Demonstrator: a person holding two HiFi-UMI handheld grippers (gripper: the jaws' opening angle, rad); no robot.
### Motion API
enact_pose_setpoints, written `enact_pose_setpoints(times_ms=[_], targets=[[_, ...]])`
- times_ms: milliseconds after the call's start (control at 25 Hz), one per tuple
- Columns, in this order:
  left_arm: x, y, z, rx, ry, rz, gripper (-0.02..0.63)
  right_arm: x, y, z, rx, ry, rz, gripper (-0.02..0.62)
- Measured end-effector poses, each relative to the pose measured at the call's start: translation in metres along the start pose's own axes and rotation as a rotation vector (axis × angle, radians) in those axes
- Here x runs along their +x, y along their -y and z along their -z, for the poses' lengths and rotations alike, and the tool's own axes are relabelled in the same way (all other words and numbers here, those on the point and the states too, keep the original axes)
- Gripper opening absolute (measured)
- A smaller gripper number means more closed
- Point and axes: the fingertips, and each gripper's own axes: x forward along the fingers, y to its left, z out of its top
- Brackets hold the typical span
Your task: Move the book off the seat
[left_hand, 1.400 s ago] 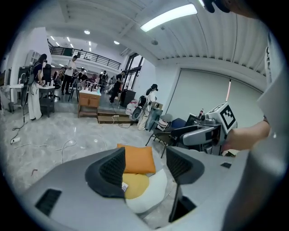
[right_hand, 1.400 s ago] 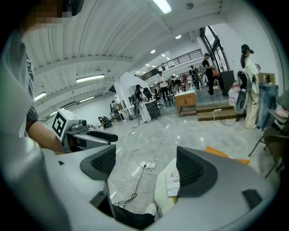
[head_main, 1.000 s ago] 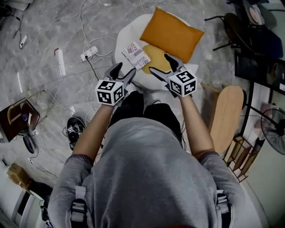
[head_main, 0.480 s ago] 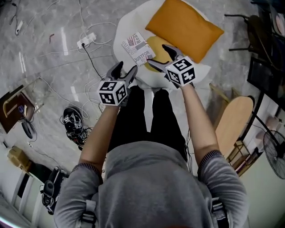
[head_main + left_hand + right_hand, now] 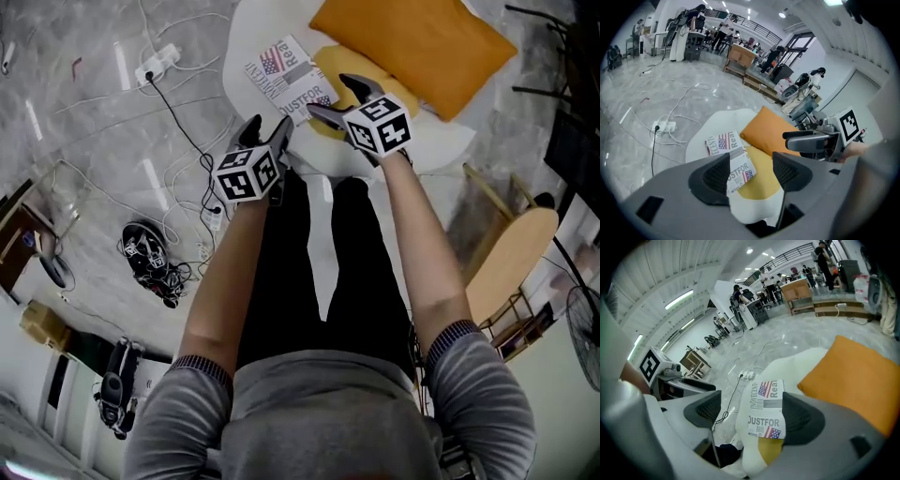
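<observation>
While the book [image 5: 292,80] lies flat near the seat's [image 5: 436,141] front left edge, nothing is done yet (orange cushion [image 5: 412,42] behind it). My left gripper [image 5: 269,127] and right gripper [image 5: 330,97] hover just short, fingers wide and empty. Grasp and lift remain.

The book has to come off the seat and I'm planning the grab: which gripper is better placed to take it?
Probably the right gripper: its open jaws sit beside the book and frame it in the right gripper view. The left gripper hangs back at the edge of the seat.
</observation>
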Motion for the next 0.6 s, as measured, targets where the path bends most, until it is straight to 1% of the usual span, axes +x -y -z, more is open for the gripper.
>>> enact_pose_setpoints(times_ms=[200,440,600], targets=[[0.042,-0.036,0.027,-0.062,-0.019,-0.025,0.31,0.047,0.021,0.033,0.021,-0.048,-0.002,0.426],[0.08,-0.07,0.059,-0.086,-0.038,-0.046,0.31,0.091,0.033,0.07,0.0,-0.123,-0.018,0.43],[0.102,-0.086,0.073,-0.104,-0.054,-0.06,0.31,0.112,0.047,0.079,0.03,-0.122,-0.01,0.428]])
